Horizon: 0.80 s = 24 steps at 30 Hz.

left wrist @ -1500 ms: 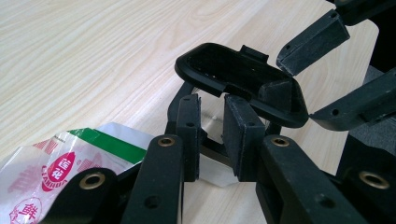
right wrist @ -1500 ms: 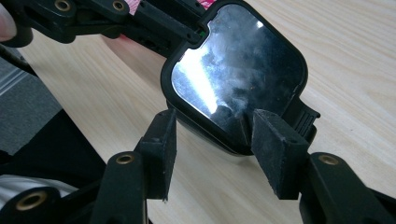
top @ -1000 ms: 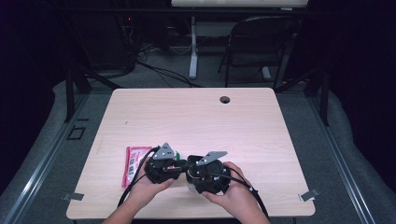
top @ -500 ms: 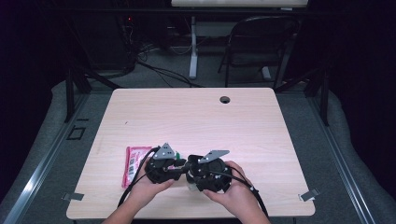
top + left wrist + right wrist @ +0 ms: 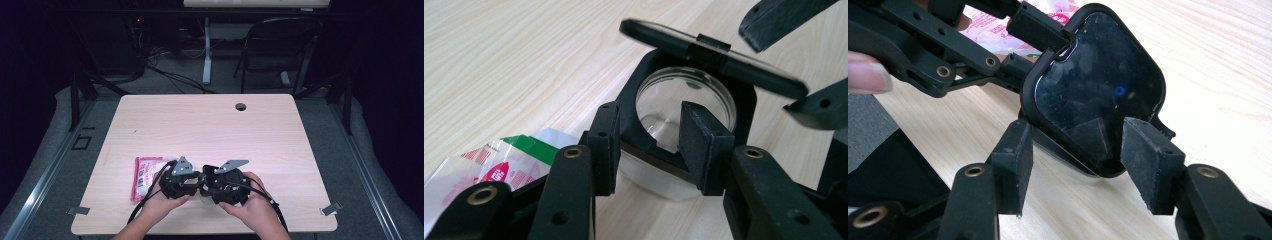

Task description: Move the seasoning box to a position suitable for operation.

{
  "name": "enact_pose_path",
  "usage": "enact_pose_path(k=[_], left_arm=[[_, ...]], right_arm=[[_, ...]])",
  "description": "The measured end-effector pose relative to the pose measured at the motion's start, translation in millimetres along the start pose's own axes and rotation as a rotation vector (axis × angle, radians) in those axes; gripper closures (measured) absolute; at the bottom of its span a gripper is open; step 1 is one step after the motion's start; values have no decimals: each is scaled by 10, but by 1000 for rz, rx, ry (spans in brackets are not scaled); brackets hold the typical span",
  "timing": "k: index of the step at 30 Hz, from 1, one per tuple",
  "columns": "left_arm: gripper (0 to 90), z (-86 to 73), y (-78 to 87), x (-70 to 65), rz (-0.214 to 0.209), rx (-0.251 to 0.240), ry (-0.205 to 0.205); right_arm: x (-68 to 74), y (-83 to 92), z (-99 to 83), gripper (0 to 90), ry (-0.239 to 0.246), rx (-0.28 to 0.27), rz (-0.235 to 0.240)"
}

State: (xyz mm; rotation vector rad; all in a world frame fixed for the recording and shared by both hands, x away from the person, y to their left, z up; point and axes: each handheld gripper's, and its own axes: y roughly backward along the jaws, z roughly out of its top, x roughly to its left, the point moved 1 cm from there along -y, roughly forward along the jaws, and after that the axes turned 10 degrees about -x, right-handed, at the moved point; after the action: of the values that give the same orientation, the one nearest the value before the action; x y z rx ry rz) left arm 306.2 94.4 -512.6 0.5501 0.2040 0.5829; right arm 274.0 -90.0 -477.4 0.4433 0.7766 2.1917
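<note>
Table [image 5: 210, 125] first: light wood, w/ both hands low near the front edge, grippers nose to nose. Behind the left gripper [image 5: 649, 145] lies a pink-and-white packet [image 5: 145, 175], flat, just beside its fingers.

Step in hand, I'd judge: opening a small folding magnifier [image 5: 684, 100]. The black frame w/ clear lens sits between the left fingers [image 5: 701, 145], which stand apart at each side of the frame's near edge; they've just been opening, and pads don't look pressed on it. Hinged lid [image 5: 1098, 90] is tipped up above the lens.

Right gripper [image 5: 1083, 165]: fingers apart, one each side of the lid's lower corner, prob. not clamped; can't tell if pads touch.

Next move calls for a firm re-grip on the frame by the left, then the right swings the lid fully open w/o twisting the hinge.
</note>
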Motion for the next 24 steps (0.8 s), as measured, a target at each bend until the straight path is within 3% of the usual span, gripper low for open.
enact_pose_path(k=[24], left_arm=[[637,-3,-12,4,6,-1,-6]], right_arm=[[-167,209,5,504,-67,-35,-20]])
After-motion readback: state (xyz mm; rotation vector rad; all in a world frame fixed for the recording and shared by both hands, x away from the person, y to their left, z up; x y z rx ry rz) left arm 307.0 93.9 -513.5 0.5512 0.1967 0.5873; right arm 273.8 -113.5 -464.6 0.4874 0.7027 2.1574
